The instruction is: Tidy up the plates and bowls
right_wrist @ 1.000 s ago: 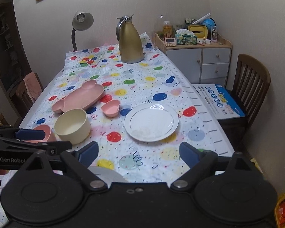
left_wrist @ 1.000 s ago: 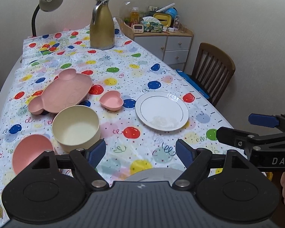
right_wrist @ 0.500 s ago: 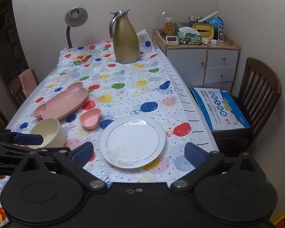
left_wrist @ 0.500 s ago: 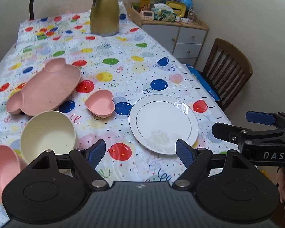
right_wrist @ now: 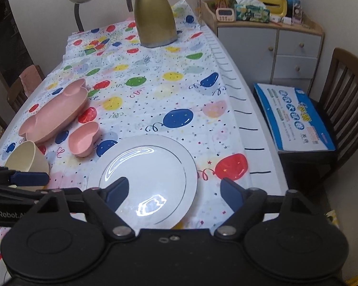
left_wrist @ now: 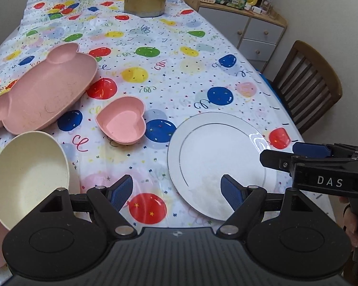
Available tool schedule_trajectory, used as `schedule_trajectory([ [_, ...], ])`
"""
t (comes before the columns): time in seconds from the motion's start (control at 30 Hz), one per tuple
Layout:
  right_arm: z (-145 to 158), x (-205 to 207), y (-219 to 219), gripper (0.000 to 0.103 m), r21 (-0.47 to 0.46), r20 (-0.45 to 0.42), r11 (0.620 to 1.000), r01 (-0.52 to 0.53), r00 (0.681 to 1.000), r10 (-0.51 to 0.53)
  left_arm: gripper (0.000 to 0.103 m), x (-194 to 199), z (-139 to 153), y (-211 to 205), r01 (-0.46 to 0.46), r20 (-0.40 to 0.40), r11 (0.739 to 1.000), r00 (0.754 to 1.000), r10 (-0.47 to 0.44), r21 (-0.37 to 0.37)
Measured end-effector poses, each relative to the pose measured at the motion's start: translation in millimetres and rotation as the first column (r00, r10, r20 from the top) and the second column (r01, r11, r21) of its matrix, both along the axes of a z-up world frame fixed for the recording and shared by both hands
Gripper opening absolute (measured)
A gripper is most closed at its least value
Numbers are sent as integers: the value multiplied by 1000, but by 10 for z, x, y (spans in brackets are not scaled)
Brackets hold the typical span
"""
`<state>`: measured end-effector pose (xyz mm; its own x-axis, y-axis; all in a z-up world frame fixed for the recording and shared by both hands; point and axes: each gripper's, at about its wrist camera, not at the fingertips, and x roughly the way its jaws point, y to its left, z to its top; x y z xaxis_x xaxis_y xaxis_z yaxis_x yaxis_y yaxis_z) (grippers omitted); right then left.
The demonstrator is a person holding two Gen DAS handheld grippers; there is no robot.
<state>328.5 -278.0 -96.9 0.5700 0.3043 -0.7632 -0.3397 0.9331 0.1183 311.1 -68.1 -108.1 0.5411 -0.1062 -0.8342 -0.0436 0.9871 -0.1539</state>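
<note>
Soft indoor light, glare on white plate (right_wrist: 143, 174), fisheye-bent edges

Left gripper (left_wrist: 176, 188) was held above the table, jaws spread wide, blue pads (left_wrist: 120, 189) facing each other with nothing between them. Right gripper (right_wrist: 173, 190) was likewise spread wide, empty, held level and pointing forward. In the left wrist view the right gripper (left_wrist: 296, 153) reached in from the right edge, seen side-on, just beside the left one. In the right wrist view the left gripper (right_wrist: 29, 178) entered from the left edge, also side-on. Part of a hand (left_wrist: 350, 224) showed at the right edge, behind the right gripper's body.
</note>
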Motion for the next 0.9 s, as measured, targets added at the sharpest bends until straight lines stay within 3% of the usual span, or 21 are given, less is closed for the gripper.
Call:
schedule_trajectory([
  [0.33, -252, 343, -49, 53, 32, -98, 999, -36, 994, 39, 78, 175, -178, 59, -35, -35, 999, 999, 34, -38],
  [0.47, -296, 439, -88, 50, 54, -119, 998, -42, 992, 48, 67, 233, -224, 66, -34, -41, 998, 999, 32, -56],
  [0.53, -316, 481, -128, 42, 76, -135, 996, -40, 990, 50, 52, 265, -246, 77, -34, -50, 997, 998, 30, -74],
  [0.63, -349, 539, -183, 38, 116, -166, 993, -27, 985, 46, 38, 296, -275, 89, -34, -62, 995, 998, 28, -94],
  [0.73, -366, 576, -234, 28, 154, -189, 988, -17, 981, 46, 35, 325, -296, 87, -29, -69, 994, 997, 21, -109],
  [0.9, -386, 623, -305, 22, 192, -219, 981, -2, 975, 45, 27, 363, -341, 162, -52, -84, 983, 996, 38, -176],
])
